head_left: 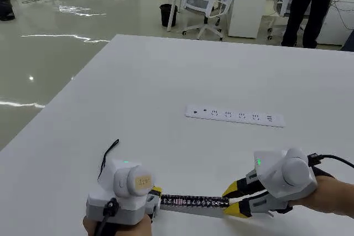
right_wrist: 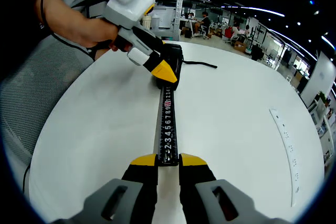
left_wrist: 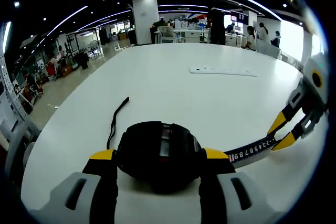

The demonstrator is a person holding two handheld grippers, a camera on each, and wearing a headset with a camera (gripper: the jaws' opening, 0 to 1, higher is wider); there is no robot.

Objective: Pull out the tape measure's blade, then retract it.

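Pinching the free end of the blade [right_wrist: 167,124], the right gripper [right_wrist: 168,160] has its two yellow-tipped jaws pressed onto the strip from either side, at the near right of the white table [head_left: 166,81]. The left gripper [left_wrist: 160,156] is clamped around the black tape measure [left_wrist: 157,150], one jaw on each flank of the case, at the near left edge of the table. A short stretch of blade runs flat along the tabletop between the two, numbers facing up, and it looks straight rather than kinked. The case's black strap [left_wrist: 118,114] lies loose on the table just beyond it, and a white power strip [head_left: 235,116] sits farther off, well apart from the work.

As I judge it, the pull-out is under way but not far along: only the first part of the blade is out, and the grippers are near each other. More could be drawn by moving the right gripper away to the right while the left holds the case down. The retracting half of the task is all left to do.
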